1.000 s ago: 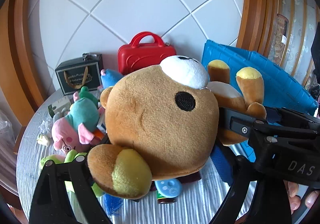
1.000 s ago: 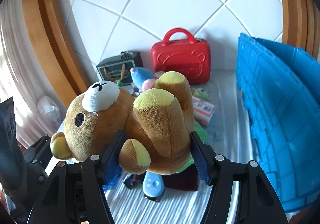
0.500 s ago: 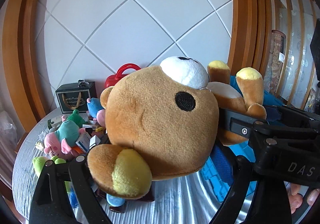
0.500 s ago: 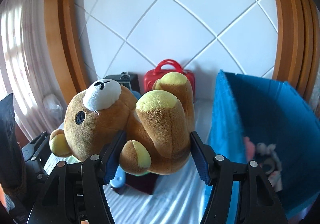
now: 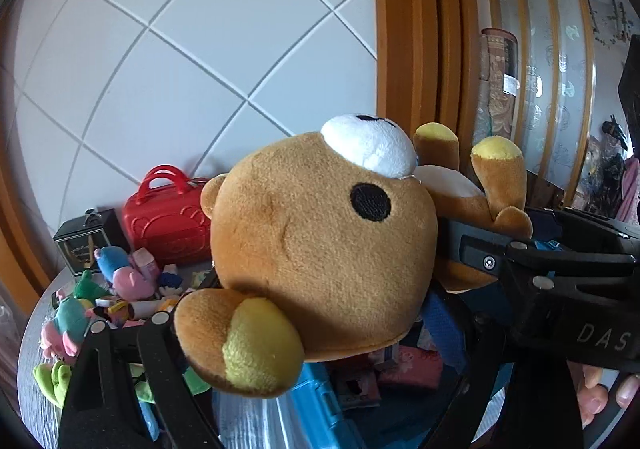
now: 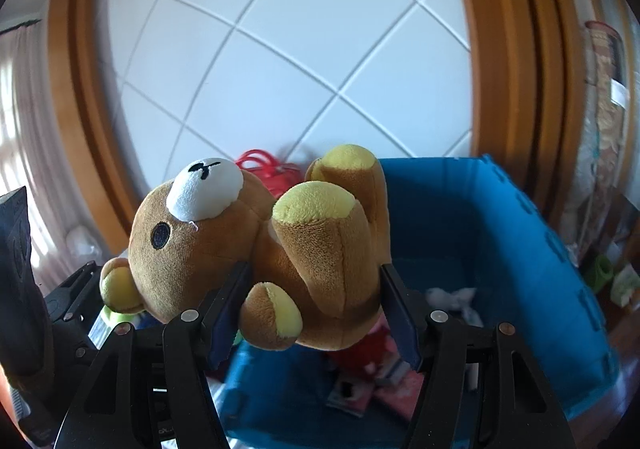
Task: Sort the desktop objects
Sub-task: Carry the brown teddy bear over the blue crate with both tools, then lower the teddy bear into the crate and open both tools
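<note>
Here the bear [image 6: 224, 245] hangs clamped between left gripper [image 5: 320, 309] and right gripper [image 6: 316, 313].

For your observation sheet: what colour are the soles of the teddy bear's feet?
Yellow, on the brown teddy bear; clearest in the right wrist view.

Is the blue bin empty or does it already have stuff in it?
Not empty. The right wrist view shows the blue bin already holding a white plush, something red, and flat pink packets on its floor.
</note>
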`<control>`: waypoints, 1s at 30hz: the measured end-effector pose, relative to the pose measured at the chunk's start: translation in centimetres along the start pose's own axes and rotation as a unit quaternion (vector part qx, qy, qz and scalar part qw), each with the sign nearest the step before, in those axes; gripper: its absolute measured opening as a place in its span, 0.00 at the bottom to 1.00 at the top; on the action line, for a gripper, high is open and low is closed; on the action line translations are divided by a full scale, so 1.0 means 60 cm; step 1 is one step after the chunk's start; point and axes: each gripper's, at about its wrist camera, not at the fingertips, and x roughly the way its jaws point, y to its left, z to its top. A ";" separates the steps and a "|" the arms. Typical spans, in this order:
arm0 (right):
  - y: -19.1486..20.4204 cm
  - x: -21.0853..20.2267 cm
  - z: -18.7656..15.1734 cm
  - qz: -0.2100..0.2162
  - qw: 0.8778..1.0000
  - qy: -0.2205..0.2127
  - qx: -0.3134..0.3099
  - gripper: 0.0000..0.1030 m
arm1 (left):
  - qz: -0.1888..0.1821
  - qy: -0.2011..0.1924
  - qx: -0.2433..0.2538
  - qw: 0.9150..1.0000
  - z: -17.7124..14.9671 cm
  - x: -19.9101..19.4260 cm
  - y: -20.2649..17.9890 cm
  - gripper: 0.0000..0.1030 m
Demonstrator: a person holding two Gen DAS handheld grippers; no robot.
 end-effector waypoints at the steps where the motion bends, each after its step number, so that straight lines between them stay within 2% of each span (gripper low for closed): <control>1: -0.019 0.002 0.003 -0.011 1.000 0.002 0.005 0.62 | -0.006 0.004 0.006 1.000 0.006 0.012 -0.011 0.88; 6: -0.109 0.015 0.022 -0.042 0.999 0.020 0.024 0.59 | -0.026 0.035 0.033 0.999 0.046 0.087 -0.072 0.88; 12: -0.228 0.099 0.051 -0.047 0.994 0.092 0.031 0.55 | -0.036 0.119 0.014 0.992 0.080 0.211 -0.130 0.88; 17: -0.300 0.185 0.048 -0.038 0.985 0.166 0.018 0.55 | -0.029 0.191 -0.024 0.981 0.069 0.320 -0.169 0.88; 20: -0.323 0.228 0.027 -0.031 0.978 0.206 0.004 0.54 | -0.023 0.235 -0.036 0.971 0.049 0.368 -0.184 0.88; 23: -0.342 0.256 0.005 -0.024 0.971 0.237 0.004 0.52 | -0.014 0.278 -0.045 0.959 0.034 0.395 -0.201 0.88; 25: -0.351 0.271 -0.003 -0.026 0.968 0.248 -0.004 0.50 | -0.009 0.293 -0.049 0.955 0.027 0.400 -0.206 0.88; 27: -0.358 0.278 -0.012 -0.026 0.967 0.253 -0.007 0.45 | -0.003 0.292 -0.048 0.955 0.025 0.394 -0.211 0.88; 30: -0.362 0.276 -0.015 -0.024 0.967 0.253 -0.009 0.44 | 0.007 0.282 -0.041 0.958 0.027 0.380 -0.213 0.88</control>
